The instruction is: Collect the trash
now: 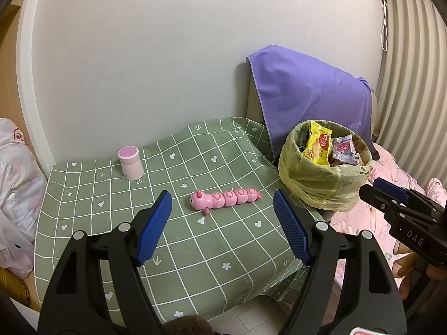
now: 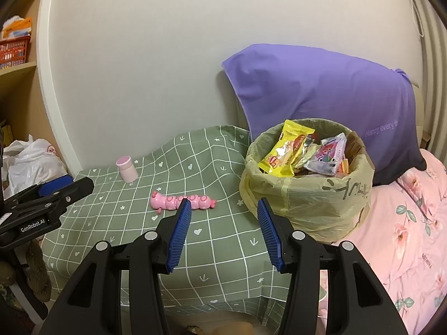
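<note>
While we hold both grippers above the near edge of the table [image 1: 83,184], each has its jaws spread wide with nothing between them. Our left gripper [image 1: 223,212] hangs over the green checked cloth, and our right gripper [image 2: 223,217] sits just to its right, nearer the bin.

Between our left gripper's blue pads we see a pink caterpillar toy [image 1: 225,198] lying flat on the cloth. Its long axis runs almost straight across the table, left to right, tilted slightly so the right end sits farther back. Its head, with two small feelers, points left; its tail points right toward the bin.

A pink-topped jar [image 1: 130,162] stands upright near the wall, well behind and to the left of the toy.

At the right edge of the table stands the trash bin [image 2: 307,201], lined with a yellowish bag and full. A yellow snack wrapper [image 2: 287,150] sticks up from it at a slant, its long axis rising toward the wall, and a silvery wrapper with pink print [image 2: 327,153] lies beside it to the right.

Behind the bin a purple pillow [image 2: 321,89] leans against the wall, and a pink flowered blanket [image 2: 405,237] covers the bed at the right.
</note>
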Available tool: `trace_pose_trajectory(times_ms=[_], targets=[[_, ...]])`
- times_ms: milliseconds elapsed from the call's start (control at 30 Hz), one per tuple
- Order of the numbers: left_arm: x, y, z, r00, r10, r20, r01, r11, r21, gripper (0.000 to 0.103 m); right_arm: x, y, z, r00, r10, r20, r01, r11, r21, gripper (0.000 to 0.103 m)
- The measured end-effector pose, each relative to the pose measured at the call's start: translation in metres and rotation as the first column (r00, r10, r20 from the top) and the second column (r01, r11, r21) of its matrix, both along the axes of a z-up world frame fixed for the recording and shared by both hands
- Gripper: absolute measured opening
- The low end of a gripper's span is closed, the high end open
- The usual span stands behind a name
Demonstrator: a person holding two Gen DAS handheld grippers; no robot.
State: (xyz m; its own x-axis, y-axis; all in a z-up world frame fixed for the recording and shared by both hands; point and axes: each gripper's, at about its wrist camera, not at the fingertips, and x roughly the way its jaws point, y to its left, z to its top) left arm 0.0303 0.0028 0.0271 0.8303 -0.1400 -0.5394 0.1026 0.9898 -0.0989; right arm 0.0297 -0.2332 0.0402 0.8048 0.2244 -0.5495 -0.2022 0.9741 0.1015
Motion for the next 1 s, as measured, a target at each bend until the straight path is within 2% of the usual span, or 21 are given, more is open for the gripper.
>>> trace_pose_trajectory(times_ms=[833, 1000], targets=[[0.0031, 0.0062, -0.0015, 1.0, 0.013, -0.002, -0.013, 1.0, -0.001, 0.071, 0.0042, 0.0033, -0.0011, 1.0, 0.014, -0.004, -0.014, 1.0, -0.006, 0.047], [0.0038, 0.0099, -0.0037, 0.999, 0.046, 0.005, -0.046, 0.999, 0.006, 0.071, 0.0045, 0.0049, -0.0017, 1.0, 0.018, -0.004, -0.018, 1.0, -0.009, 0.047]])
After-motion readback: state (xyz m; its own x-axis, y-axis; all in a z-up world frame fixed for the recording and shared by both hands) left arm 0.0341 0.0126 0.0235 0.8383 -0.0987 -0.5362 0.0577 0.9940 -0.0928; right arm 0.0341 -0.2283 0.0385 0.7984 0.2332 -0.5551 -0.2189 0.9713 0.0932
